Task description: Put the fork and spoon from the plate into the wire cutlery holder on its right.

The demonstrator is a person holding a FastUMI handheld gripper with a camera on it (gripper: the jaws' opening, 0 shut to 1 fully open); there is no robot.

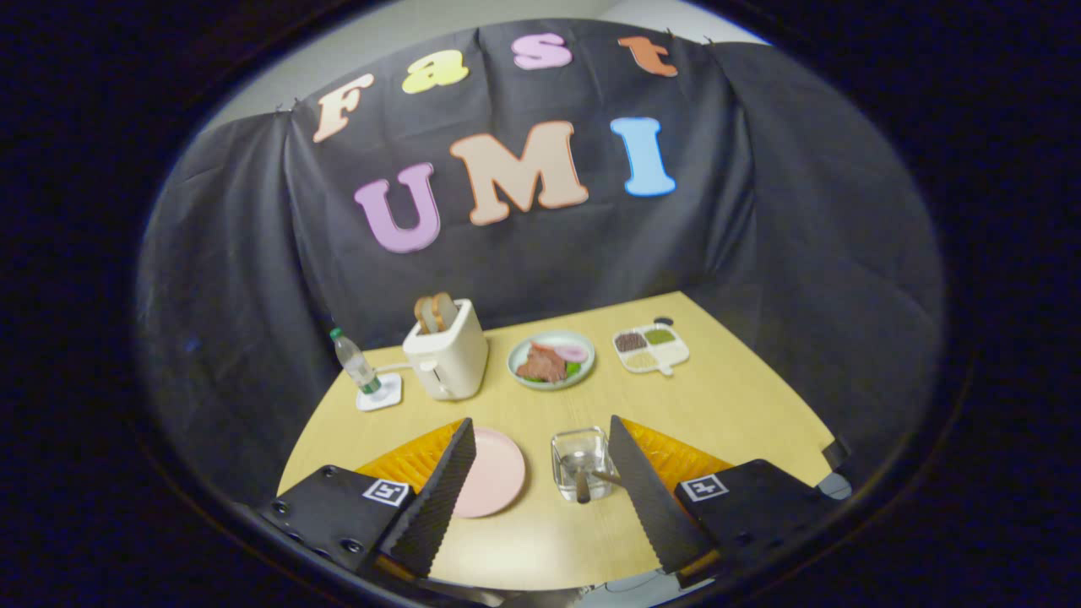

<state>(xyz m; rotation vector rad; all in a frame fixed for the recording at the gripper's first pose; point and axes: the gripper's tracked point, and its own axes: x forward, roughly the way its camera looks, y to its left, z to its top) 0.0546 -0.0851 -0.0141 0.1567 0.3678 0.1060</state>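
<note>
Gripper view, inventory.

Writing: none legible on items. Square black-and-white marker tags sat on both finger mounts; bottle label too small to read.

Gripper: fingers spread wide, nothing btwn the pads, no grip on anything. Held above the near part of the table, tilted down and looking fwd across it. One finger overlapped the near edge of the pink plate; the other finger stood just beside the holder, covering its side.

Task items:
- Pink plate: flat on table, btwn the fingers, toward the one finger. Visible surface bare.
- Cutlery holder: upright on table, just beside the plate, near the other finger. Looked clear-walled here; wire build can't be confirmed.
- Utensils: two handles leaned inside the holder; which was fork and which spoon can't be told.

Other items, beyond the fingers:
- White toaster w/ two bread slices sticking up from slots.
- Plastic bottle, green cap, upright on a white square coaster, beside toaster.
- Pale round plate w/ food, meat and greens, next to toaster.
- White divided tray, three compartments w/ dark, green and pale contents, next to food plate.

Obstructions: none btwn fingers and holder or pink plate.
</note>
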